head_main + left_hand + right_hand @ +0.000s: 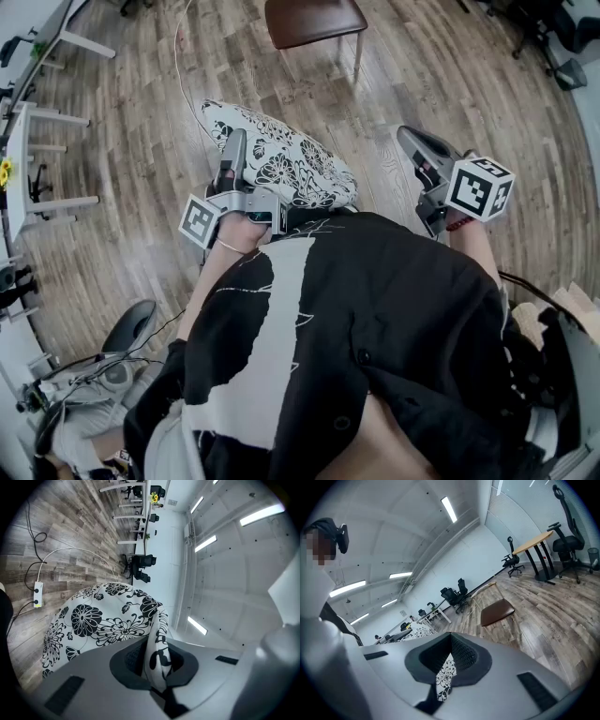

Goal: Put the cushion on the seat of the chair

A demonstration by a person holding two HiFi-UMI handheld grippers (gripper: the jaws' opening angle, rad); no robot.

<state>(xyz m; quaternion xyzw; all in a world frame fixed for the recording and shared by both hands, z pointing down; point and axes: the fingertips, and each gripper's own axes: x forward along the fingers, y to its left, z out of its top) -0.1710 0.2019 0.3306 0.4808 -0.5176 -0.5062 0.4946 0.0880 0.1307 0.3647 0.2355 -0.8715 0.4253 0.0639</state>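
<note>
Left gripper (230, 155) is clamping cushion (292, 161) edge, jaws closed on fabric. Right gripper (414, 142) is hovering near cushion, jaws together, gripping nothing. Chair (314, 19) is standing ahead.

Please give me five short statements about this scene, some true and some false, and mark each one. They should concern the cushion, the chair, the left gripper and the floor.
1. The left gripper is shut on an edge of the cushion. True.
2. The cushion lies on the chair seat. False: it is held in the air above the floor, and the seat ahead is bare.
3. The cushion is white with black flowers. True.
4. The chair seat is blue. False: it is brown.
5. A white power strip lies on the wooden floor. True.
</note>
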